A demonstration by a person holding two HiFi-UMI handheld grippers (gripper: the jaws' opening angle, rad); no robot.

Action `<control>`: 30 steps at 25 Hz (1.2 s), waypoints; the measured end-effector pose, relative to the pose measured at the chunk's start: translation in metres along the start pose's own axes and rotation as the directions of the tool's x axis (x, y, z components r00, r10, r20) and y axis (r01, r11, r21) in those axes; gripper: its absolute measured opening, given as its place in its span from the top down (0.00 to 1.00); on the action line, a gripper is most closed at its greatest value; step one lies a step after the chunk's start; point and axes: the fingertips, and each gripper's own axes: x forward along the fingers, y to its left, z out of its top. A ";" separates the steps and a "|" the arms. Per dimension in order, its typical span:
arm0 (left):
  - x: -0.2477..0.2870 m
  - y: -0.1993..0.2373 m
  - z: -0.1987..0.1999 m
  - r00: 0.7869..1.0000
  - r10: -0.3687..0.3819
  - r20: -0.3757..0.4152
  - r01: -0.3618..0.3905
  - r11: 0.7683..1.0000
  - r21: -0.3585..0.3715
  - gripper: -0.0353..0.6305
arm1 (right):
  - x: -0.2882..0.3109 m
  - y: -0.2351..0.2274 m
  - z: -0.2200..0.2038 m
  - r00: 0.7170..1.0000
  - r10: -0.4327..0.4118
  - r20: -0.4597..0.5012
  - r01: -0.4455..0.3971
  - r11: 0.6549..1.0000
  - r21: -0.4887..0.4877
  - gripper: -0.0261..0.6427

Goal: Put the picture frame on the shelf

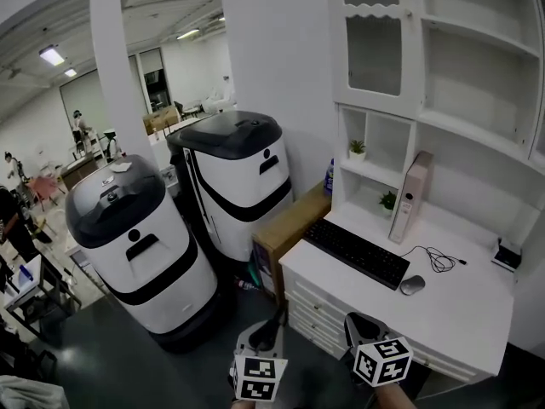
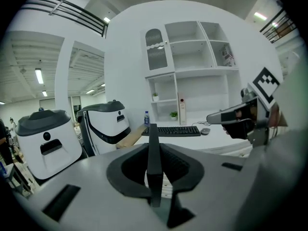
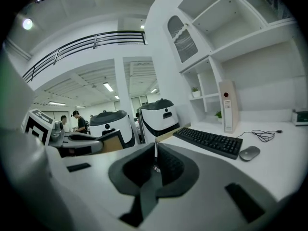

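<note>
My left claw (image 2: pixel 154 146) is clamped on the frame (image 2: pixel 153 177). I see it edge-on, a thin dark slab standing upright between the pads, its long axis running up out of the jaws. In the right gripper view it shows at the far left as a brownish panel with a dark rim, held in that claw. My right claw (image 3: pixel 155 159) is closed with nothing in it.

Both claws hang low in front of me, over the floor and short of the bench (image 1: pixel 477 313). The right one is nearer the bench edge and the left sits just beside it, towards the white machines.

The shelf (image 1: pixel 467 126) lies ahead, up and to the right of the frame, well apart from it. Its white compartments rise from the back of the bench, behind the keyboard (image 1: pixel 358 252) and mouse (image 1: pixel 412 285).

I judge the carry has barely begun. The frame must travel forward, right and upward across the bench. Since it stands on edge, I expect to keep it upright and slide it into an open bay, clear of the binder (image 1: pixel 410 196) and the small plants.
</note>
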 end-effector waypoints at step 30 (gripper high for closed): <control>0.167 -0.089 0.151 0.953 -0.271 0.137 0.218 0.924 0.315 0.85 | 0.005 -0.175 0.090 0.961 -0.249 0.122 0.248 0.969 0.024 0.96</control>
